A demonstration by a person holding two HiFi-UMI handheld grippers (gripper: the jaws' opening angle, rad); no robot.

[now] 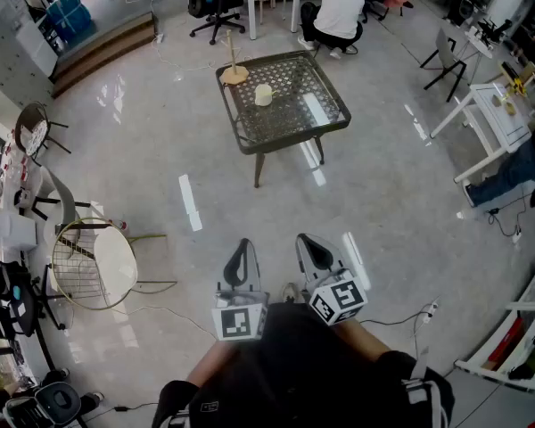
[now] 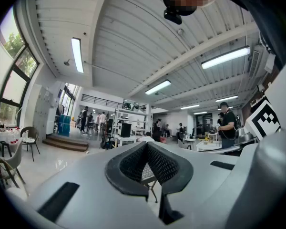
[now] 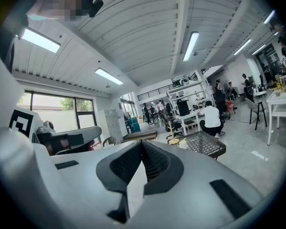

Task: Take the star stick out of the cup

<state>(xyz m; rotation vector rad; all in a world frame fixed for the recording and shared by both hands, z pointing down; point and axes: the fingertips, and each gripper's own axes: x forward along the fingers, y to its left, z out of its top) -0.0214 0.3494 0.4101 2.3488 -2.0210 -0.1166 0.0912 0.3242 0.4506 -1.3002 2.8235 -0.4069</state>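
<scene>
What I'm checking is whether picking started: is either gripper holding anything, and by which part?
Nothing: left gripper and right gripper are both shut, empty.

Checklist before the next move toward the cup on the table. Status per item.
1. Cup in sight on the mesh table: ok.
2. Star stick seen in the cup: cannot tell, too small.
3. Left gripper empty: ok, jaws together.
4. Right gripper empty: ok, jaws together.
5. Cup within reach: not ok, the table stands well across the floor.
6. Wooden stand apart from the cup: ok.
</scene>
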